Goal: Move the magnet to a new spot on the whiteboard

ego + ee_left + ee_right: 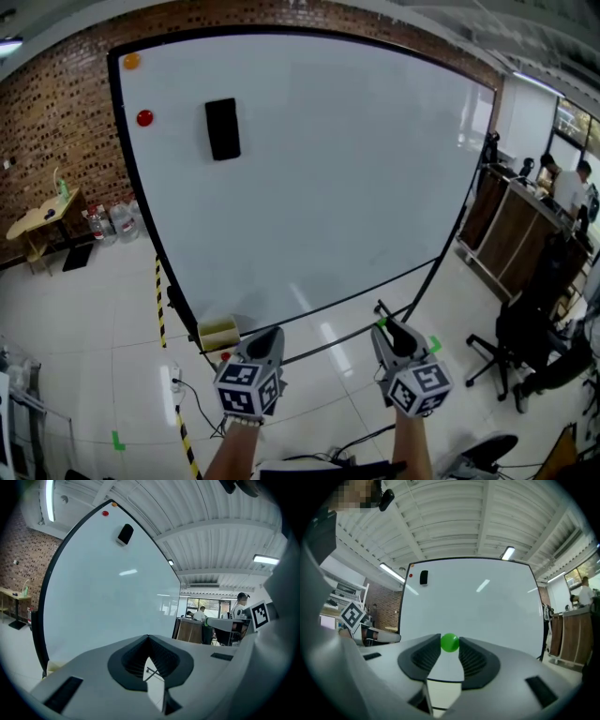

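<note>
The whiteboard point(328, 169) stands ahead of me on a black frame. Near its top left corner sit an orange magnet point(131, 61), a red magnet point(144, 118) and a black eraser point(222, 128). A green ball-shaped magnet point(450, 642) is pinched between the tips of my right gripper point(450, 642), which is held low in front of the board's lower edge point(384, 328). My left gripper point(272, 333) hangs beside it, also short of the board, its jaws point(148, 638) meeting at the tips with nothing in them.
A yellow box point(218, 334) rests at the board's foot on the left. Yellow-black tape point(159, 300) and a cable run over the tiled floor. A wooden counter point(511, 234) with people behind it and an office chair point(525, 328) stand at right; a small table point(42, 220) at left.
</note>
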`<state>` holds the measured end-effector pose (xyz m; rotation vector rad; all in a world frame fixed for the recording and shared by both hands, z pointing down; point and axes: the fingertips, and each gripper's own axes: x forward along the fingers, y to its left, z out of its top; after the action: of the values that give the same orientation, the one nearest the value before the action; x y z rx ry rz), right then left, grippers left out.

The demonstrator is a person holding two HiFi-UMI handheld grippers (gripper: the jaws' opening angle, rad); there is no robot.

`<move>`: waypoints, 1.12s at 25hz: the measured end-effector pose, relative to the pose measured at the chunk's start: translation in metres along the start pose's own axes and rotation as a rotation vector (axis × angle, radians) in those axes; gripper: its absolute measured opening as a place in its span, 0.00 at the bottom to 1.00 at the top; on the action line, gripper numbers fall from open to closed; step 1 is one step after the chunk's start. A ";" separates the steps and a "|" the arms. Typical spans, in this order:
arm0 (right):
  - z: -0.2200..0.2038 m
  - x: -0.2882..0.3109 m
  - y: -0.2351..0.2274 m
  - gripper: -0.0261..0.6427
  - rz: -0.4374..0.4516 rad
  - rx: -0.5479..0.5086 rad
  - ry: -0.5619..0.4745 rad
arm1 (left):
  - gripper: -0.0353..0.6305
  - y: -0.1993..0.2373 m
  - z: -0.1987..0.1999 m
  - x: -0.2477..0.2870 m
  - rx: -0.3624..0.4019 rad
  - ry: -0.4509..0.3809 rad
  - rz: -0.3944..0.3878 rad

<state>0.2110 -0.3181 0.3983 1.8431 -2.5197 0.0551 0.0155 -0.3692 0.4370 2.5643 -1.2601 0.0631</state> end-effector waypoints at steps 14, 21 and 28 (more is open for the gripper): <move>0.152 0.114 0.008 0.24 0.094 -0.330 -0.138 | 0.05 0.040 0.008 -0.004 -0.030 -0.015 0.094; 0.202 0.173 0.019 0.24 0.103 -0.429 -0.159 | 0.05 0.065 0.010 -0.012 -0.078 -0.036 0.142; 0.215 0.235 0.017 0.24 0.077 -0.500 -0.123 | 0.05 0.082 0.009 -0.024 -0.097 -0.056 0.194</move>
<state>0.1248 -0.5449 0.1916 1.5859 -2.3786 -0.6422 -0.0647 -0.4006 0.4433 2.3712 -1.4921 -0.0297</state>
